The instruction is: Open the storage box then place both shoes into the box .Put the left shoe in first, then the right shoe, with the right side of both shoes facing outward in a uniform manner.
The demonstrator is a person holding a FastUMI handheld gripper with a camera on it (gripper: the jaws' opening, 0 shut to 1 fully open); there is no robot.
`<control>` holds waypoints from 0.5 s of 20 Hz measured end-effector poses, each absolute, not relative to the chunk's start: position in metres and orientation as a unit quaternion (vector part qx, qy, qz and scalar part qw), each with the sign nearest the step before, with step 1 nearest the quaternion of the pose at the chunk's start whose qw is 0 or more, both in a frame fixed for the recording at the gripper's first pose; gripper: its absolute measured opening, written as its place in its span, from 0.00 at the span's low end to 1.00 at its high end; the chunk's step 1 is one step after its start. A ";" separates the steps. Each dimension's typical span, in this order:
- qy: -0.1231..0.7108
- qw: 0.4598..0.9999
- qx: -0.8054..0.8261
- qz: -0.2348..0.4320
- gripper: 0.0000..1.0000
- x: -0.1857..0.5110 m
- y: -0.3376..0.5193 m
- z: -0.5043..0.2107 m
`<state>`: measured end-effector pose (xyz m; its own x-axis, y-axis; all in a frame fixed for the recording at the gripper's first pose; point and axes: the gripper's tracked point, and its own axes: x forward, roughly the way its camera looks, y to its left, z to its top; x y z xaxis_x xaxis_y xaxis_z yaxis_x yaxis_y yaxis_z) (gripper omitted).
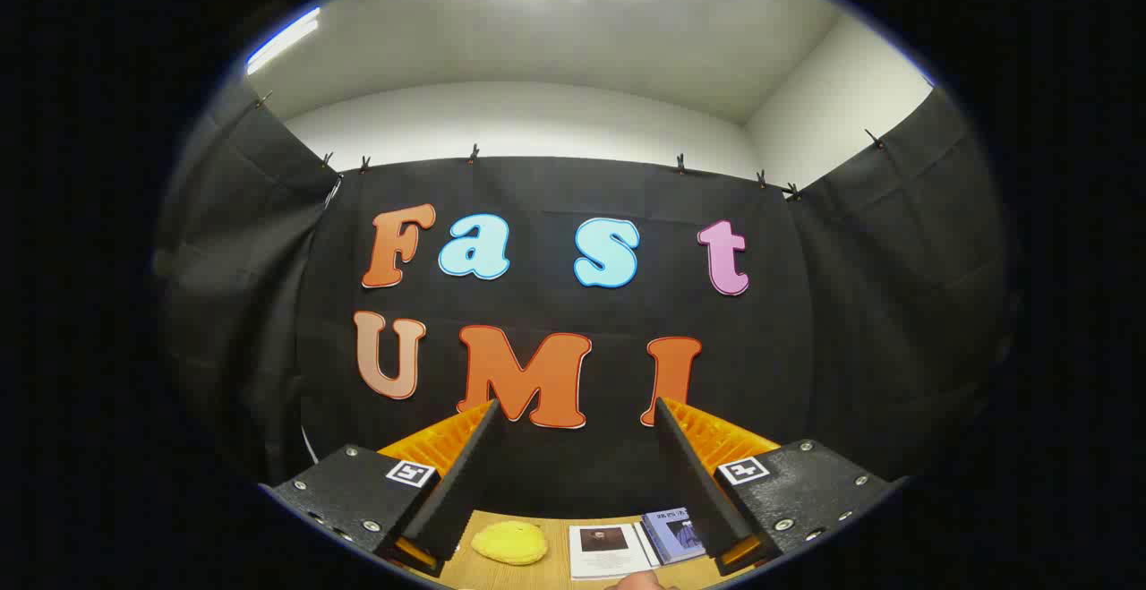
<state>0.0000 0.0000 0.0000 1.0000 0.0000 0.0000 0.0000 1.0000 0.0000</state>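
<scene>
My gripper is held high and level, with its two fingers spread wide apart and nothing between them. It faces the black cloth wall of the booth. Far below, between the fingers, lies a strip of wooden table. No storage box or shoe is visible here.
On the table strip lie a yellow soft object, a white card with a dark picture and a bluish booklet. A fingertip of a person pokes in at the near edge. Black cloth walls close the booth on three sides.
</scene>
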 end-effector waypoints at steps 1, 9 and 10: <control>-0.001 1.000 0.000 0.000 0.99 0.001 0.000 0.000; 0.005 1.000 0.002 0.006 0.99 0.004 0.008 -0.003; 0.005 1.000 0.001 0.007 0.99 0.004 0.009 -0.003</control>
